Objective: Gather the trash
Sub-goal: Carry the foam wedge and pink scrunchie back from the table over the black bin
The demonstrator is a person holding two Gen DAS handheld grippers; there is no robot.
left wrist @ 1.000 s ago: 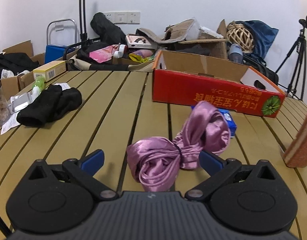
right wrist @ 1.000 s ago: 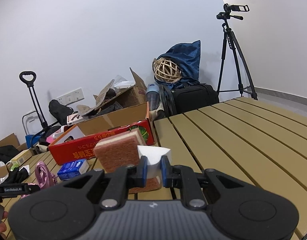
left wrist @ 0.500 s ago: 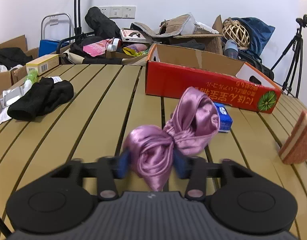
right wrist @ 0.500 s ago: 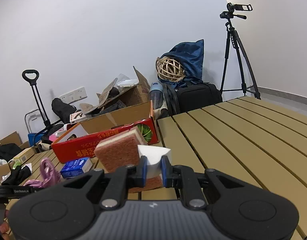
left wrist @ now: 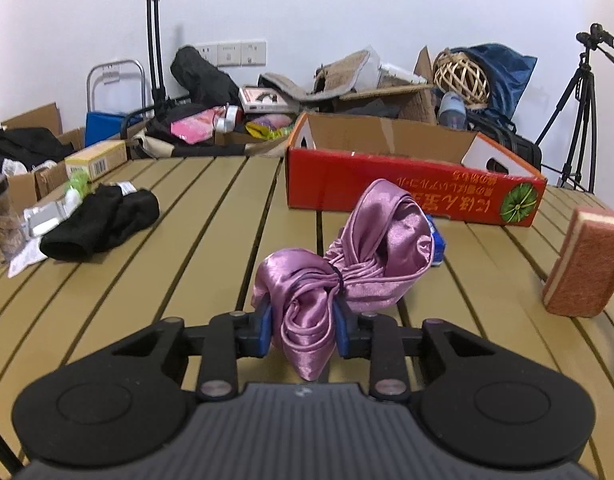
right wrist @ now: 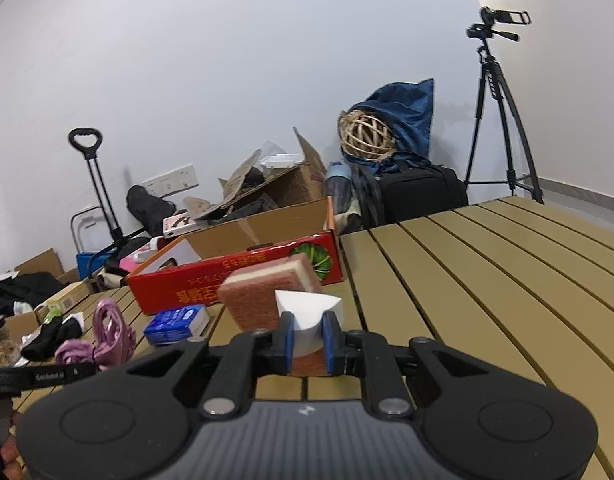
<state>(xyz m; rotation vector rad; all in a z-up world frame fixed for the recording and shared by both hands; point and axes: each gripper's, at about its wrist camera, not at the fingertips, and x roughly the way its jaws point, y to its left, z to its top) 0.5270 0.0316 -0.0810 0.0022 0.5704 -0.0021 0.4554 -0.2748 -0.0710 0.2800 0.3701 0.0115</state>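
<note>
The tabletop [left wrist: 211, 216] is made of long tan slats with dark gaps between them, running away toward a white wall; its right part in the right wrist view lies bare. In the lower middle of the left wrist view the left claw [left wrist: 305, 330] is closing, its blue pads pressing on the near lobe of a purple satin cloth [left wrist: 363, 248] tied at the middle. Behind the cloth, in mid frame, an open red cardboard box [left wrist: 407, 188] sits on the tabletop, with a small blue packet [right wrist: 177, 322] just in front of it. A black garment [left wrist: 101, 222] lies at the left of the frame.

In the lower middle of the right wrist view the right claw [right wrist: 307, 338] is pressed together on a white folded paper [right wrist: 307, 312], with a pink sponge [right wrist: 263, 300] standing on edge just behind it.

Beyond the far edge, along the wall, are heaped cardboard boxes [left wrist: 387, 92], a hand trolley [left wrist: 153, 40], a woven rattan ball [right wrist: 365, 134] against a blue bag [right wrist: 403, 118], and a camera tripod [right wrist: 499, 112] at the upper right.
</note>
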